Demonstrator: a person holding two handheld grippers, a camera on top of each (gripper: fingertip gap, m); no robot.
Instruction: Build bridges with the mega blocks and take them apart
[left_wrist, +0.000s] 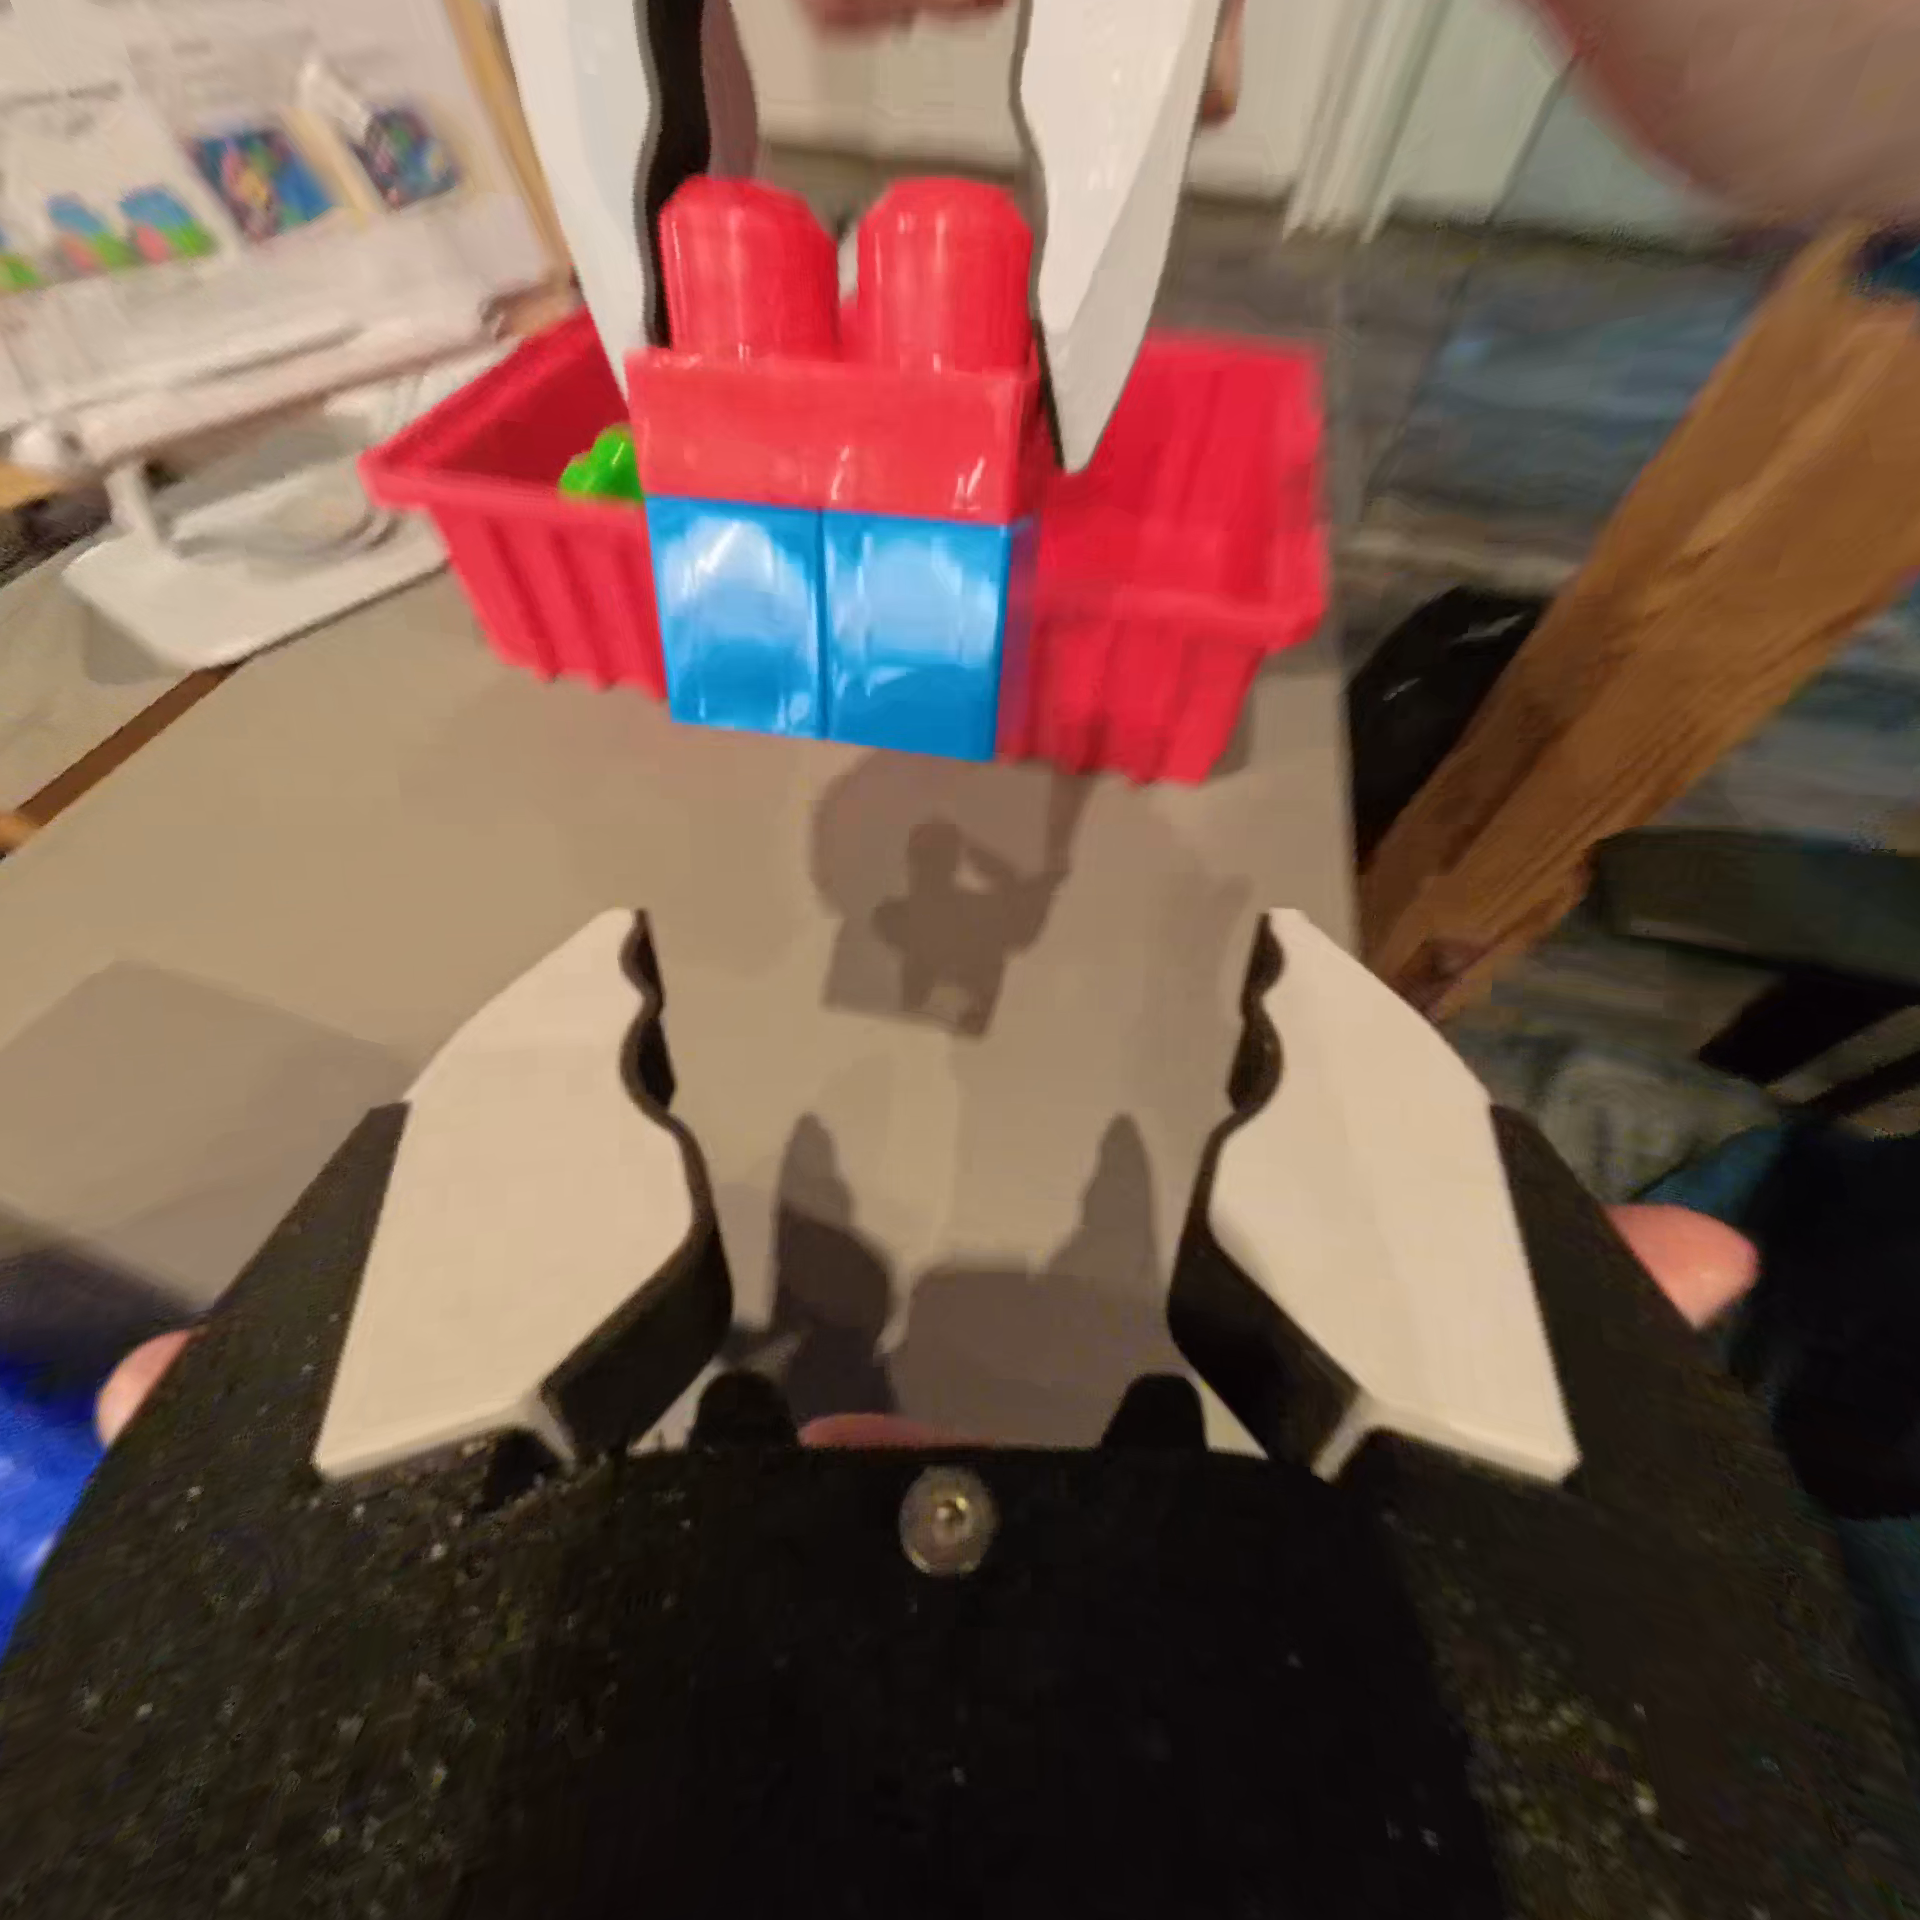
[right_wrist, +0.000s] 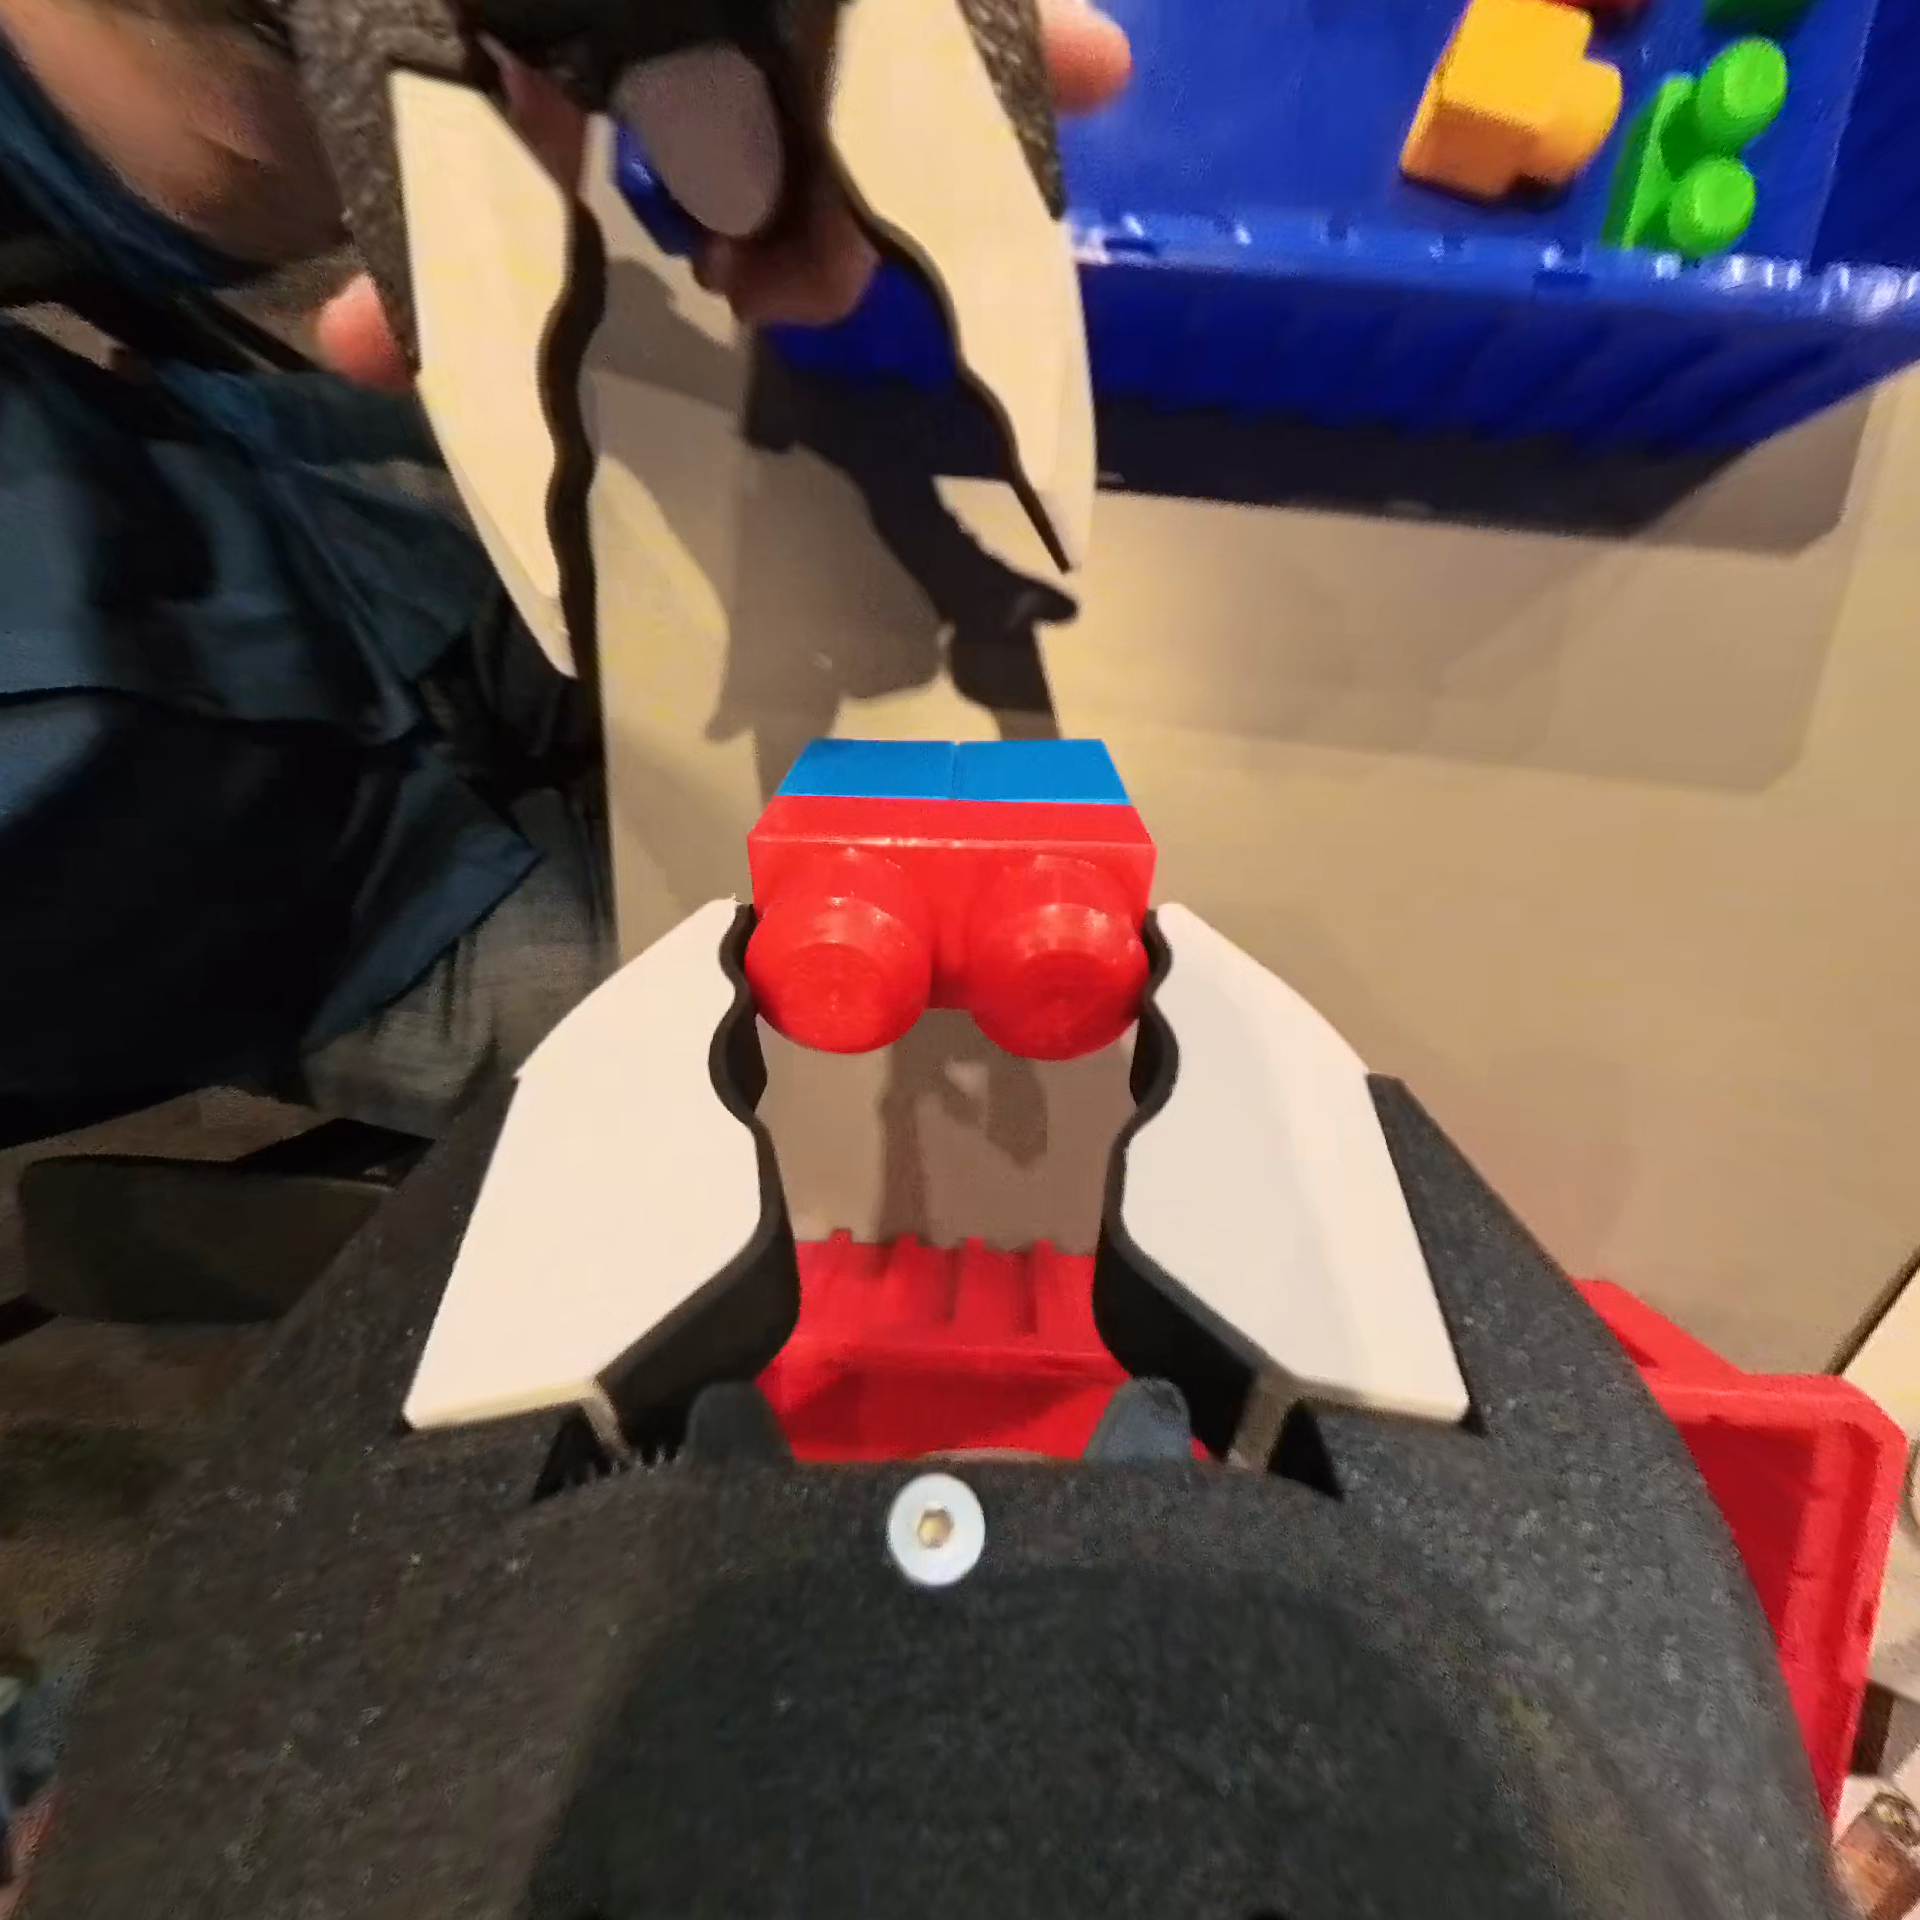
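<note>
a: so where are we? the right gripper (right_wrist: 940, 977) is pinching the red block (right_wrist: 951, 862) by its two studs, pads pressed on either side. two blue blocks (left_wrist: 831, 623) are stuck under it, touching, so no gap.

b: yeah, the stack hangs above the table (left_wrist: 416, 831), just in front of the red bin (left_wrist: 1174, 582). our left gripper (left_wrist: 951, 997) is spread wide, nothing in it.

a: looks like teardown to us. pulling the pieces apart is still left. shiny plastic, chunky rounded studs.
</note>
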